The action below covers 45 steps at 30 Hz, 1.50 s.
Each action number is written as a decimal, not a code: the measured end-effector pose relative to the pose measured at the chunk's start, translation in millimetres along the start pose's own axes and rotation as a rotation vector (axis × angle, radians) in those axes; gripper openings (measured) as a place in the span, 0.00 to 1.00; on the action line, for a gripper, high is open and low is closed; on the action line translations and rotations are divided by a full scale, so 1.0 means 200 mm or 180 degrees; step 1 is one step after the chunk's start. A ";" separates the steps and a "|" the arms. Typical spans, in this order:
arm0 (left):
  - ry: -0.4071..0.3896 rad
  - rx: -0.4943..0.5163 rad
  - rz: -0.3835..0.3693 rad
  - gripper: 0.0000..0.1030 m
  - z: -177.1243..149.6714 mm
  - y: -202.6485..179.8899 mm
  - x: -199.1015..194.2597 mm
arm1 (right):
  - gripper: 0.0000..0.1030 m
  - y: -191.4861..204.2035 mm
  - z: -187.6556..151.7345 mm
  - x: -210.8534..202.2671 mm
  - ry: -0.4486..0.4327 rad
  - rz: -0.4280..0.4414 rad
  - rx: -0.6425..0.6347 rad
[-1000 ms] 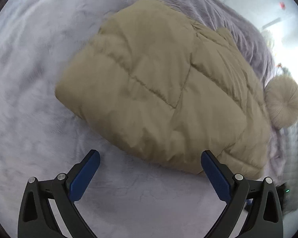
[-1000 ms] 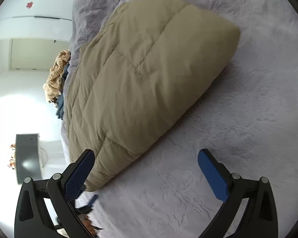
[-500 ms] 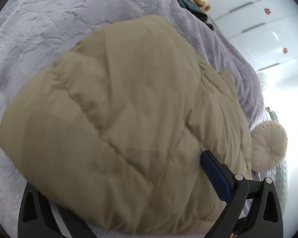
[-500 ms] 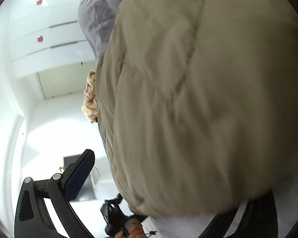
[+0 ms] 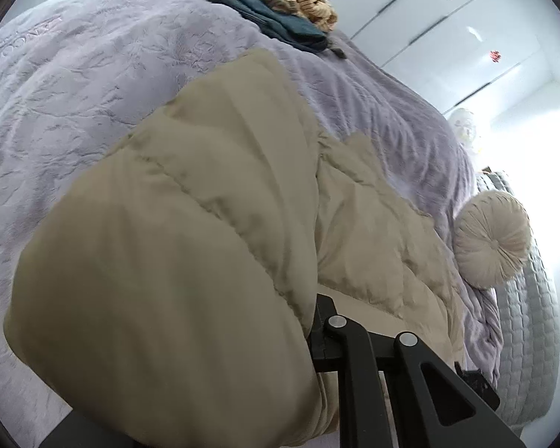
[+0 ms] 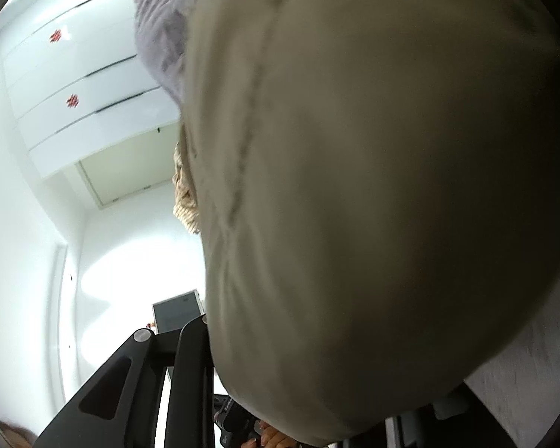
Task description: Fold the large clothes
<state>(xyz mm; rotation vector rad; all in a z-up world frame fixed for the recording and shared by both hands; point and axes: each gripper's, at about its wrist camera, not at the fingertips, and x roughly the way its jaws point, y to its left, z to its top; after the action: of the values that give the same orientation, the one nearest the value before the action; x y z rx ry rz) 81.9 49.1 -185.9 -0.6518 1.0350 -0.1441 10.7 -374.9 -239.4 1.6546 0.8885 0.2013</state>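
Observation:
A puffy beige quilted coat (image 5: 212, 246) lies folded on the lilac bedspread (image 5: 74, 74). In the left wrist view its near end bulges between my left gripper's jaws and hides the fingertips; the left gripper (image 5: 242, 354) is shut on that end of the coat. In the right wrist view the coat (image 6: 373, 186) fills most of the frame. It sits between the jaws of my right gripper (image 6: 317, 392), which is shut on its other near end. Only the black arms of each gripper show.
A pile of teal and striped tan clothes (image 5: 280, 11) lies at the far end of the bed. A round beige cushion (image 5: 492, 239) and a grey quilted cover (image 5: 534, 328) sit at the right. White wardrobe doors (image 6: 82, 86) stand beyond the bed.
Both grippers moved forward onto the near edge of the coat and closed on it; the open blue pads are now buried in the fabric, and the coat's end bulges up.

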 end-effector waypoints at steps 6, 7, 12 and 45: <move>0.0257 -0.0058 -0.0058 0.17 -0.16 0.16 -0.40 | 0.24 -0.03 -0.18 -0.20 0.0141 -0.0174 -0.0032; 0.0323 -0.0065 -0.0057 0.17 -0.21 0.17 -0.43 | 0.24 -0.06 -0.21 -0.23 0.0156 -0.0200 -0.0006; 0.0734 -0.0212 -0.0091 0.17 -0.48 0.34 -0.60 | 0.25 -0.26 -0.41 -0.46 0.0185 -0.0362 0.0296; 0.0486 0.0268 0.1030 0.55 -0.43 0.39 -1.27 | 0.80 0.39 -0.55 -0.77 -0.0344 -0.1929 -0.1027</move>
<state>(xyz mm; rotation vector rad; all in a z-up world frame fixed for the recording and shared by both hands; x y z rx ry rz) -137.2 178.6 -68.4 -0.3945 1.2609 0.0459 -124.1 -391.6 -86.2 1.0342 1.1639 -0.1558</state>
